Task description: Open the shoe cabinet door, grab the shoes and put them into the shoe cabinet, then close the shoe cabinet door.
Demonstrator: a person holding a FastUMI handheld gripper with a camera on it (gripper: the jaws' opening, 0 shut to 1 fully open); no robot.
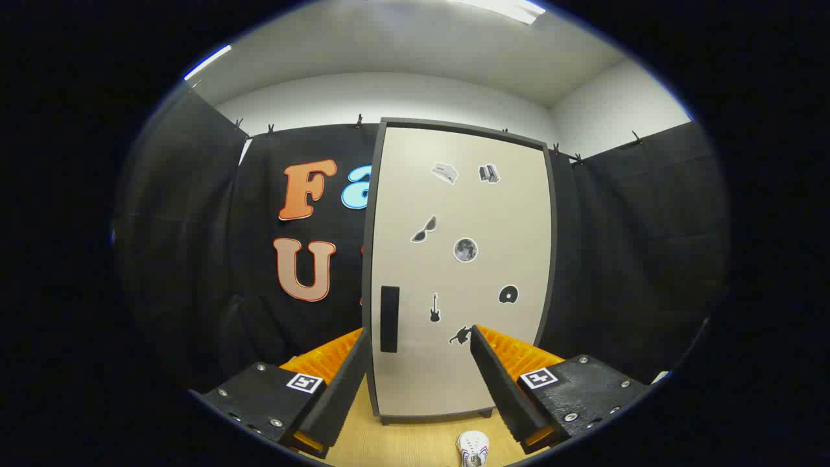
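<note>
A tall shoe cabinet [463, 272] stands straight ahead, beyond my fingers, on a wooden floor [402, 441]. Its pale door is shut, framed in dark grey and dotted with small stickers. A dark vertical handle [390, 318] sits low near the door's left edge. My gripper [418, 337] is open with nothing between its fingers, held a short way in front of the door at handle height. A small white shoe [473, 449] lies on the floor below the fingers, in front of the cabinet's foot, partly cut off.
Black cloth walls close in on the left, behind and on the right of the cabinet. White room walls and ceiling lights show above the cloth. Bare floor lies between me and the cabinet.
</note>
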